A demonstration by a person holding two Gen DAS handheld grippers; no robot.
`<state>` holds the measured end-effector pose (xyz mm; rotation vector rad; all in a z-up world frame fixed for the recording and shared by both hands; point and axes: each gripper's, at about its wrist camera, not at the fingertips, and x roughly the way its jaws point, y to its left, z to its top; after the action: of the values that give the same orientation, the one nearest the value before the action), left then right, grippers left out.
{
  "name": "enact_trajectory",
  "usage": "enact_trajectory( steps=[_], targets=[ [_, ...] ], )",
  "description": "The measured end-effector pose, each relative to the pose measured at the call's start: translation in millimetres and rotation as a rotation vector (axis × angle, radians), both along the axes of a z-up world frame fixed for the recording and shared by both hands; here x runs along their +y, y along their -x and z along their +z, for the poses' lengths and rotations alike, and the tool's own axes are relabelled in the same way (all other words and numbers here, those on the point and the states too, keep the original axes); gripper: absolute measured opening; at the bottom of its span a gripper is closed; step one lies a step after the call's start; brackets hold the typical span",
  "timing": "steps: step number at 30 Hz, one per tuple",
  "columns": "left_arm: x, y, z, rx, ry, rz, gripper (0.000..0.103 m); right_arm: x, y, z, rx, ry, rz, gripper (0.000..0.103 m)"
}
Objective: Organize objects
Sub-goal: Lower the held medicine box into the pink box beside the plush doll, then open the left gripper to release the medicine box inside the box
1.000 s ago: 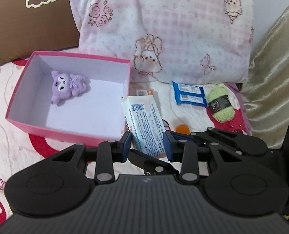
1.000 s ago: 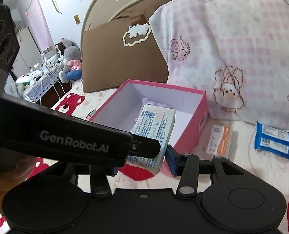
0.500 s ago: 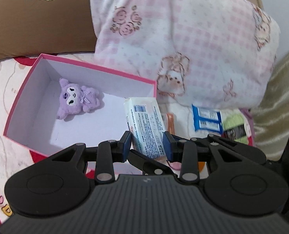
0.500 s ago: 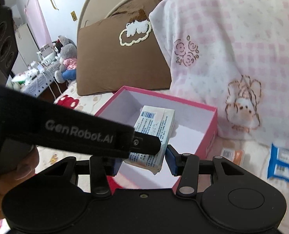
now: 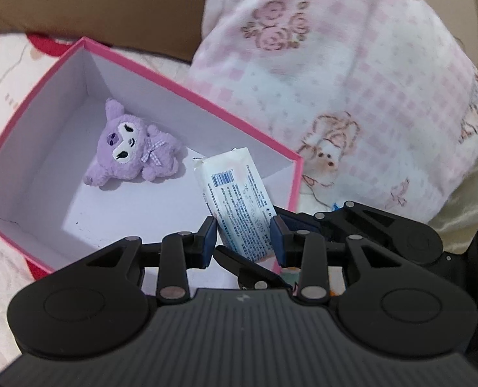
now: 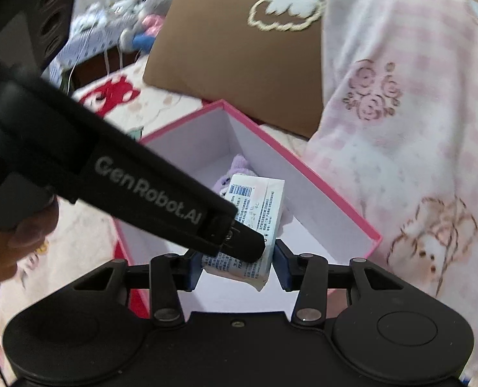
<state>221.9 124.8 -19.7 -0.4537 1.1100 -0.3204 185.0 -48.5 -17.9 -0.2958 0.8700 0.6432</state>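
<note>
At the centre of the left wrist frame, we hold the white tissue pack (image 5: 239,203) between both grippers at once. The left gripper (image 5: 242,237) is clamped on its lower end, and in the right wrist view the right gripper (image 6: 237,266) has its fingers against the same end. The left tool's body crosses that view from the upper left.

We judge the double grip keeps the soft pack from sagging or twisting while it is carried.

The pack hangs tilted over the lower right part of the pink box (image 5: 298,174), with its barcode end pointing inward. The purple plush (image 5: 132,148) lies at the box's centre left, apart from the pack, so free floor remains beside it for lowering and release.
</note>
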Motion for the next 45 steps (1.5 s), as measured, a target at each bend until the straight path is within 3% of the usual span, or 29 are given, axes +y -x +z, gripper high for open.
enact_trajectory(
  steps=[6,12,18,22,27,33,40,45],
  targets=[
    [12.6,-20.4,-34.5,0.103,0.099,0.079,0.034,13.4,-24.4,-17.5,0.048,0.127,0.116,0.049],
    [12.9,-29.9,-58.5,0.148,0.155,0.095,0.035,24.7,-38.3,-30.8,0.082,0.257,0.225,0.048],
    [13.5,-34.1,-83.2,0.223,0.175,0.118,0.036,34.7,-43.5,-50.1,0.137,0.340,0.315,0.048],
    [12.2,-35.6,-92.1,0.233,0.165,0.119,0.036,36.4,-47.0,-57.6,0.165,0.350,0.309,0.048],
    [9.9,-42.2,-101.6,0.243,0.167,0.143,0.036,37.2,-51.4,-66.1,0.153,0.404,0.306,0.048],
    [16.6,-47.3,-115.9,0.239,0.127,0.243,0.036,22.6,-55.8,-70.8,0.078,0.424,0.279,0.045],
    [2.3,-44.9,-118.3,0.223,0.091,0.208,0.033,26.5,-51.9,-76.6,-0.026,0.505,0.287,0.045],
    [-8.5,-44.3,-116.4,0.189,0.039,0.199,0.032,20.8,-52.2,-73.1,-0.058,0.494,0.288,0.044]
  ],
)
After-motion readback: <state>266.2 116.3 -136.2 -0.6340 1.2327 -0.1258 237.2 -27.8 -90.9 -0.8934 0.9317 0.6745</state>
